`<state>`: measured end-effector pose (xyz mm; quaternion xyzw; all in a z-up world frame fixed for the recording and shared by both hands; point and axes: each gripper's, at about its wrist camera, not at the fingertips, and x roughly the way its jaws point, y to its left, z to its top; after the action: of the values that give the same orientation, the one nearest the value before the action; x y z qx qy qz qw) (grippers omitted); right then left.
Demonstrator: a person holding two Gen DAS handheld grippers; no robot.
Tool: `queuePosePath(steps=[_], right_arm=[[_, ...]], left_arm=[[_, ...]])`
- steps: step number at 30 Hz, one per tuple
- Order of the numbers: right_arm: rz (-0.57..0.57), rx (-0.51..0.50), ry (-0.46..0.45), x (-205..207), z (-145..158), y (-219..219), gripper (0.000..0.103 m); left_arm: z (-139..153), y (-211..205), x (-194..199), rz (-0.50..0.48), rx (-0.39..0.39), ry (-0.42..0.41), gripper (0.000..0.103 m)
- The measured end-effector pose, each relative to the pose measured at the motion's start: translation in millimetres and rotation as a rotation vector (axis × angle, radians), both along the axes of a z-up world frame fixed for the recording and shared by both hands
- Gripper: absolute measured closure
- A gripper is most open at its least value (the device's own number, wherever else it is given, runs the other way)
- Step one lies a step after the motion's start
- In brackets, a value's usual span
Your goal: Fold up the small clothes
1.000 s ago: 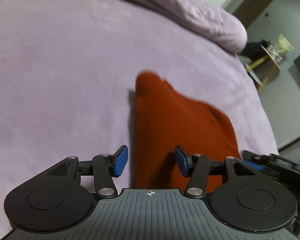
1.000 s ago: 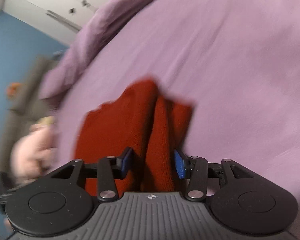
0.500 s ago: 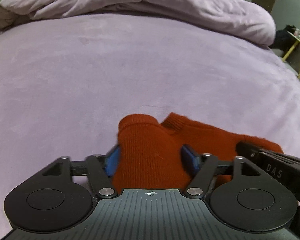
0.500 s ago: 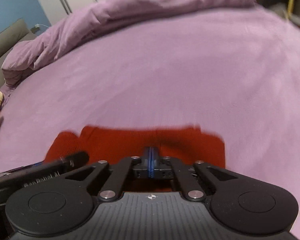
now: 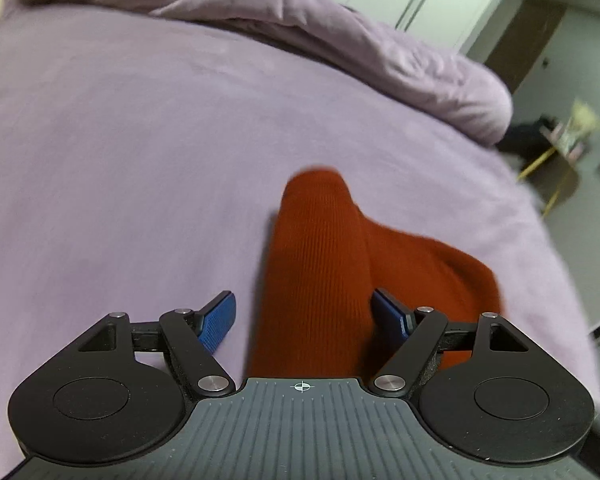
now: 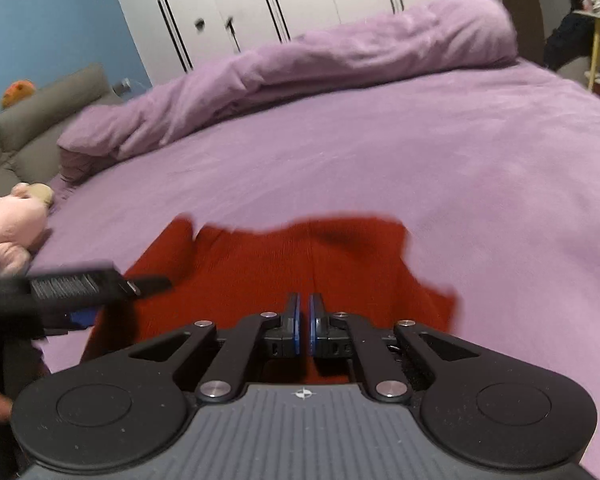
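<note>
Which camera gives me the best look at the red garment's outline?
Right wrist: the red garment lies spread across the purple bedspread, far edge visible. Left wrist shows one raised fold, its near part hidden.

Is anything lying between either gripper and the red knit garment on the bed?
Nothing visible. The red knit garment lies between the opening jaws of the left gripper, and the shut right gripper sits directly over it on the purple bedspread.

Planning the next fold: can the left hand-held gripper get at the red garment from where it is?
Probably yes. The left hand-held gripper is opening with the red garment already between its pads; nothing blocks it.
</note>
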<state>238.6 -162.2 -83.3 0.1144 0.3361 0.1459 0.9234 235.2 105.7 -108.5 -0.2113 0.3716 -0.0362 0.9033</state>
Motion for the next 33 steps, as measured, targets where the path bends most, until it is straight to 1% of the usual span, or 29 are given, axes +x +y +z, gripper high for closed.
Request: queuePosePath(steps=[1,3,4,5,6,7,9,10,11,13,15,16,18,19,20,21,22,23,24,26,27,29,30,33], right_arm=[[-0.008,0.013,-0.007,-24.2,0.5,-8.9,0.099],[-0.01,0.045,-0.007,-66.8,2.3,-26.5,0.099],[-0.028,0.042,0.001,-84.6,4.5,-33.7,0.092],[-0.059,0.015,0.031,-96.0,6.3,-37.2,0.081],[-0.088,0.009,0.062,-103.7,7.9,-42.3,0.061],[-0.102,0.038,0.11,-109.0,7.6,-48.2,0.06],[-0.092,0.131,0.184,-108.4,3.0,-54.7,0.06],[-0.11,0.179,0.215,-105.8,1.6,-57.7,0.061],[-0.128,0.236,0.239,-101.6,0.4,-60.3,0.061],[-0.163,0.387,0.285,-94.3,-5.8,-65.8,0.062],[-0.19,0.476,0.307,-87.7,-10.4,-67.1,0.063],[-0.207,0.499,0.325,-83.3,-12.7,-66.0,0.073],[-0.226,0.532,0.365,-79.4,-17.8,-63.9,0.09],[-0.225,0.576,0.368,-80.1,-20.7,-65.1,0.093],[-0.227,0.644,0.367,-82.1,-25.5,-68.1,0.093],[-0.245,0.664,0.378,-83.8,-29.7,-69.5,0.093],[-0.271,0.616,0.397,-82.1,-31.2,-72.4,0.093],[-0.282,0.544,0.407,-81.2,-30.5,-70.9,0.092],[-0.275,0.488,0.401,-81.5,-27.9,-68.7,0.091],[-0.247,0.322,0.353,-86.3,-14.5,-57.9,0.089],[-0.234,0.211,0.333,-88.2,-5.9,-48.7,0.089],[-0.206,0.026,0.336,-93.1,3.3,-33.5,0.089],[-0.173,-0.042,0.343,-96.6,6.4,-25.4,0.088],[-0.092,-0.174,0.366,-109.8,12.1,-5.4,0.062]], left_arm=[[1.4,3.0,-20.1,0.004,-0.014,-0.001,0.025],[-0.7,4.4,-51.1,0.001,0.0,0.041,0.026],[-2.5,4.8,-67.0,0.0,0.005,0.043,0.026],[-4.9,3.5,-81.7,-0.004,0.019,0.06,0.026],[-6.5,2.1,-89.3,-0.01,0.031,0.073,0.026],[-7.4,-0.4,-94.2,-0.017,0.041,0.079,0.026],[-7.8,-7.0,-97.3,-0.035,0.07,0.1,0.026],[-5.9,-10.0,-97.1,-0.043,0.08,0.102,0.026],[-3.9,-13.1,-96.1,-0.051,0.087,0.093,0.026],[-2.3,-15.8,-94.0,-0.048,0.111,0.1,0.025],[-3.2,-17.2,-92.3,-0.033,0.13,0.113,0.025],[-3.7,-17.1,-91.5,-0.021,0.139,0.124,0.024],[-6.3,-14.2,-90.4,0.011,0.141,0.125,0.022],[-7.7,-11.3,-90.1,0.023,0.142,0.128,0.021],[-9.2,-9.3,-88.2,0.029,0.143,0.137,0.02],[-10.5,-8.9,-89.8,0.034,0.145,0.147,0.02],[-10.9,-7.2,-90.3,0.036,0.143,0.155,0.02],[-9.7,-7.2,-93.3,0.037,0.143,0.159,0.02],[-7.7,-7.1,-94.8,0.037,0.149,0.163,0.02],[-2.0,-9.1,-99.5,0.038,0.183,0.17,0.022],[0.7,-11.4,-101.9,0.039,0.209,0.172,0.022],[6.2,-17.6,-110.5,0.025,0.261,0.168,0.022],[8.4,-21.5,-115.3,0.007,0.281,0.169,0.021],[12.7,-30.0,-125.5,-0.021,0.308,0.187,0.017]])
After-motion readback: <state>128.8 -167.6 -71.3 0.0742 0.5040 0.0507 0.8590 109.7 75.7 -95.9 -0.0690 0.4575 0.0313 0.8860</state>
